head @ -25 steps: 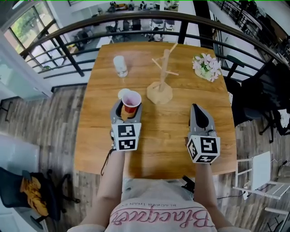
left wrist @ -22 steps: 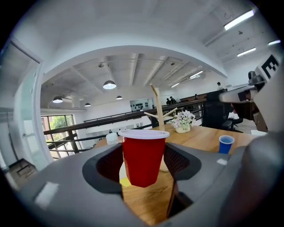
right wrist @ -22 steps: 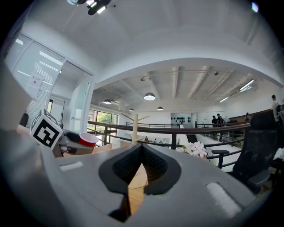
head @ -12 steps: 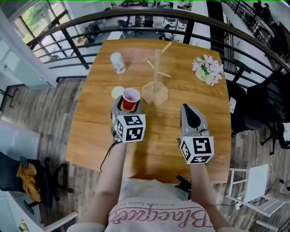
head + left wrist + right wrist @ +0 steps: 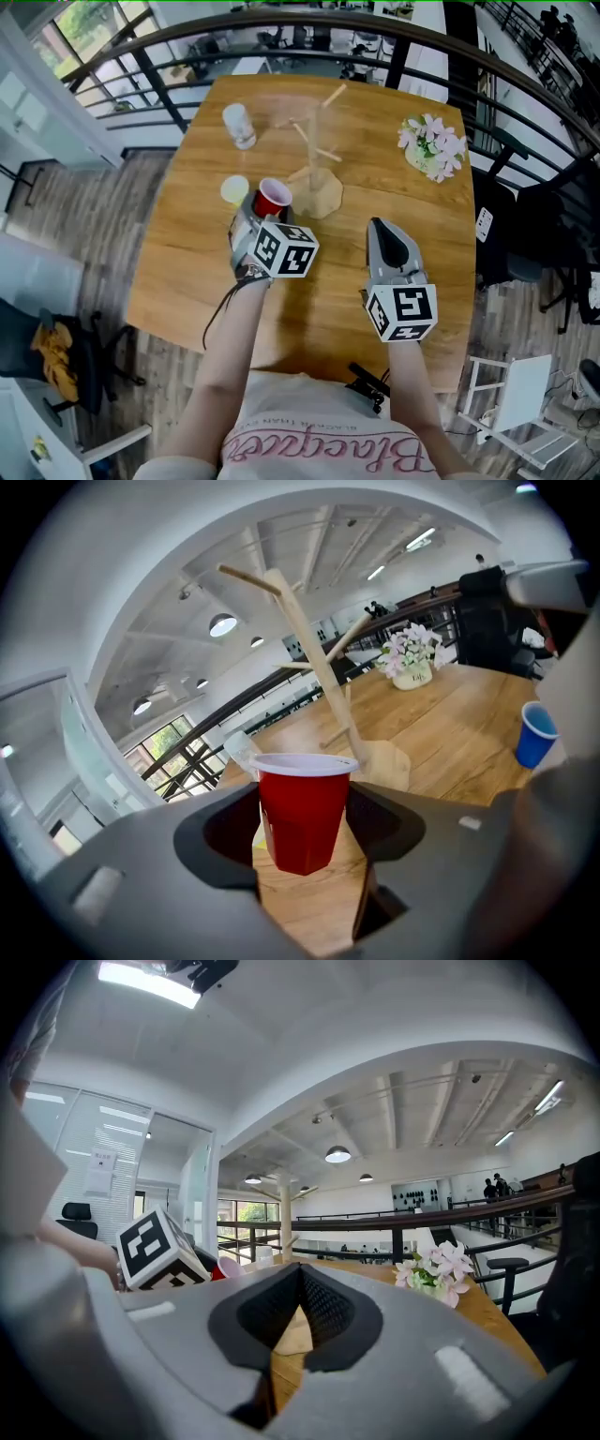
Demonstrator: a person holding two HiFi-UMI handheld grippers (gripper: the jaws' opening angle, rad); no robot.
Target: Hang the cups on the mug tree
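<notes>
A red plastic cup (image 5: 273, 198) sits tilted between the jaws of my left gripper (image 5: 267, 208), which is shut on it, just left of the wooden mug tree (image 5: 317, 155). In the left gripper view the red cup (image 5: 302, 808) is pinched at its sides, with the mug tree (image 5: 314, 658) close behind it. My right gripper (image 5: 379, 227) hovers over the table to the right, shut and empty. Its jaws (image 5: 298, 1271) meet with nothing between them. A pale yellow cup (image 5: 234, 190) and a clear cup (image 5: 238, 125) stand left of the tree.
The wooden table (image 5: 187, 253) has a pot of pink flowers (image 5: 429, 145) at its back right. A blue cup (image 5: 535, 735) stands on the table at the right of the left gripper view. A black railing (image 5: 169, 42) runs behind the table; chairs stand to the right.
My left gripper has moved toward the mug tree and rolled, tipping the red cup. The right gripper has drifted a little forward and left, still shut.
</notes>
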